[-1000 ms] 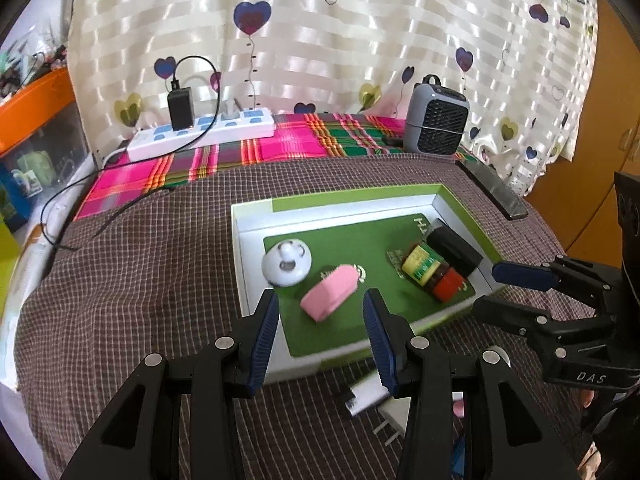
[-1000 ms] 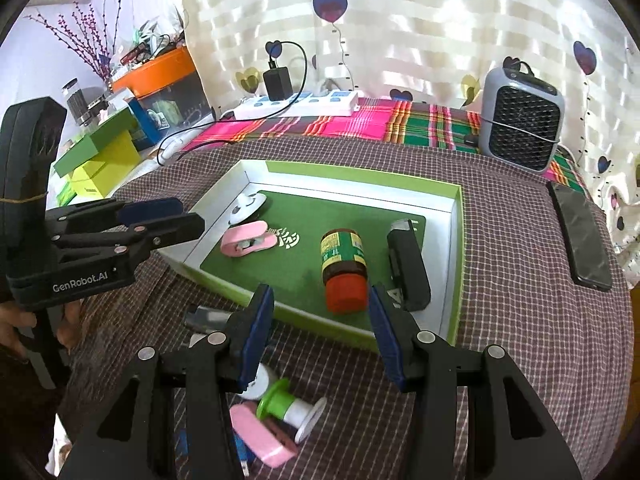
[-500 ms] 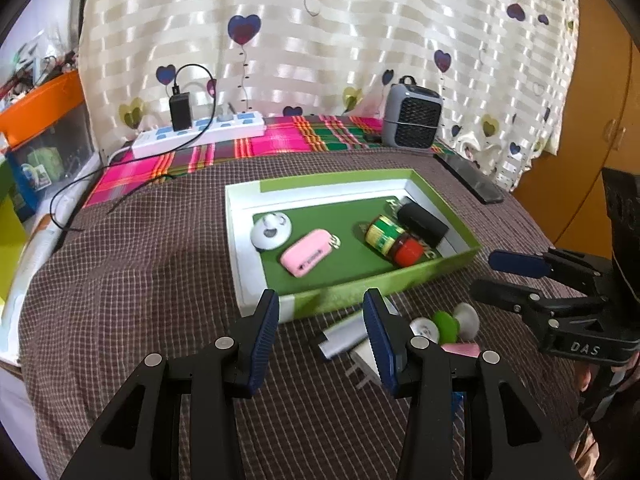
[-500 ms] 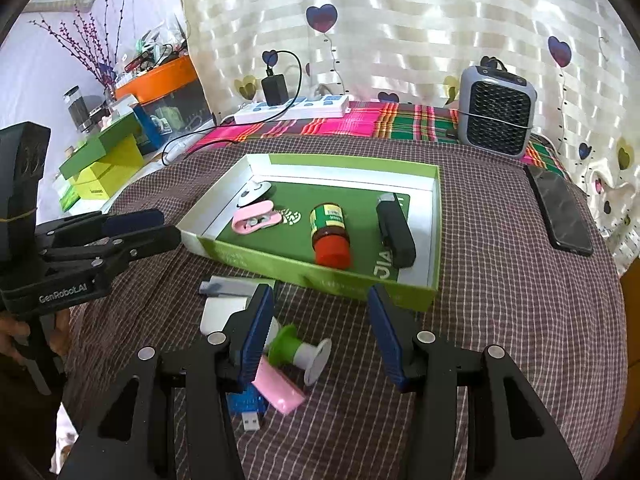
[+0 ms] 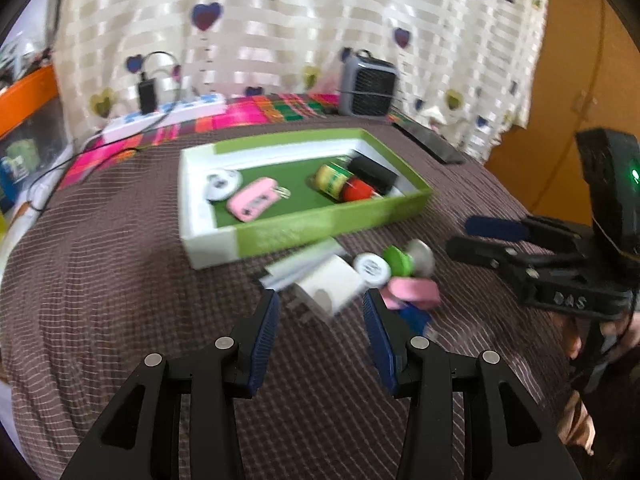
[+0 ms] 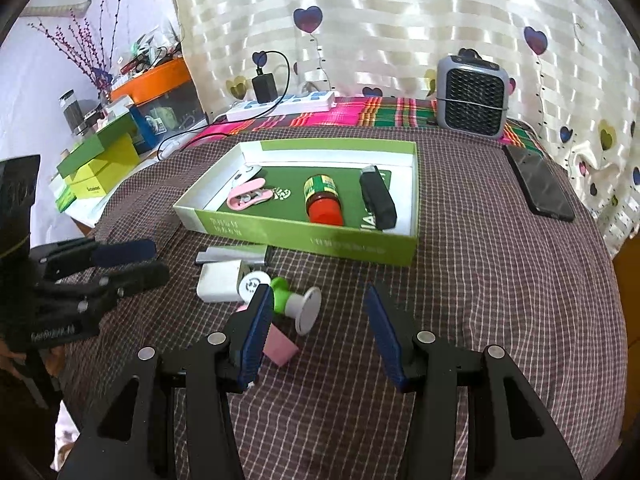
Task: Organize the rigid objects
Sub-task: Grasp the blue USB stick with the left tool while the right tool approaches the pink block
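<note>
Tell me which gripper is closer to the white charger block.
Left. The left gripper hangs open right over the white charger block; the right gripper sits off beside it, open.

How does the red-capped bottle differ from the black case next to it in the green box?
The red-capped bottle is round, with a green and yellow label; the black case is plain, flatter and boxy. The bottle is shorter, the case longer. Both lie on their sides, side by side, on the floor of the green box.
</note>
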